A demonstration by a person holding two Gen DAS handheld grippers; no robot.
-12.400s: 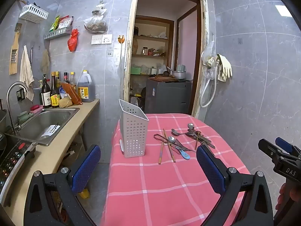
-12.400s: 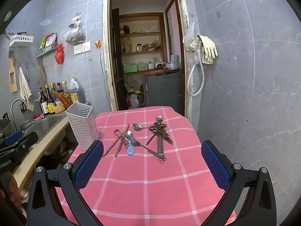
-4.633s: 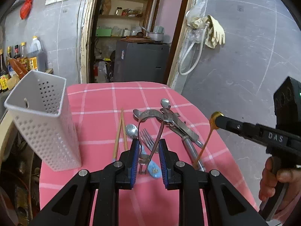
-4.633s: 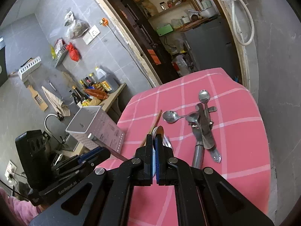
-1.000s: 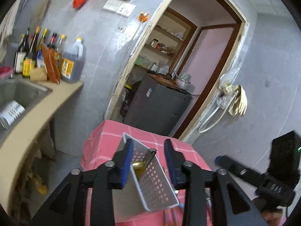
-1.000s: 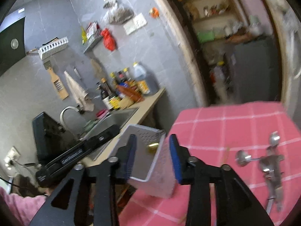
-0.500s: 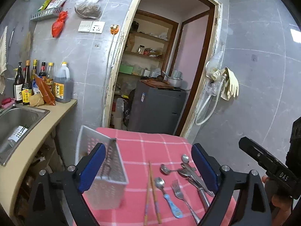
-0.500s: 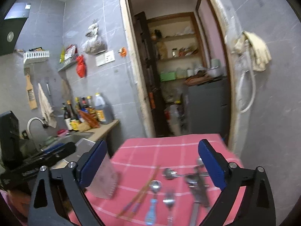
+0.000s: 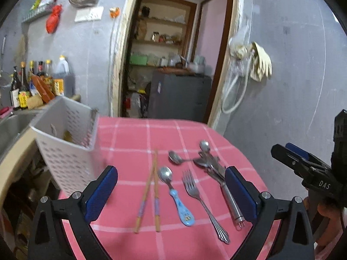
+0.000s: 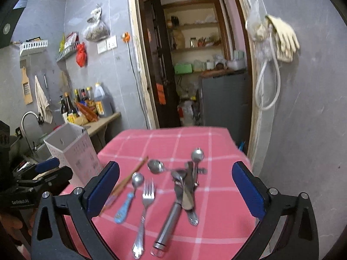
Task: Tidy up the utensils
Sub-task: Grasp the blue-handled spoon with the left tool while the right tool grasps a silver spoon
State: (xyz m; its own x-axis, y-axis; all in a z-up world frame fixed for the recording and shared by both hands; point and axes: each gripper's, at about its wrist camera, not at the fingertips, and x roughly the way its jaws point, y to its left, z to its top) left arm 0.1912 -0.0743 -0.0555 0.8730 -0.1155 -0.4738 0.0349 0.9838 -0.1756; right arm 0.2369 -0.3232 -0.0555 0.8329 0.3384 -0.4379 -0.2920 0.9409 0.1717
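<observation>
Utensils (image 9: 186, 186) lie on the tablecloth (image 9: 130, 134) ahead of both wide, empty claws (image 9: 171, 191) (image 10: 175, 189).

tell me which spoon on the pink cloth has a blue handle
The steel-bowled spoon with the pale blue patterned handle, lying between the wooden chopsticks and the steel fork; the other spoons are all metal.

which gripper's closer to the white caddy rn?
Left. The left gripper hangs just right of the white caddy, one finger by its wall. The right gripper is farther right, over the utensil pile.
</observation>
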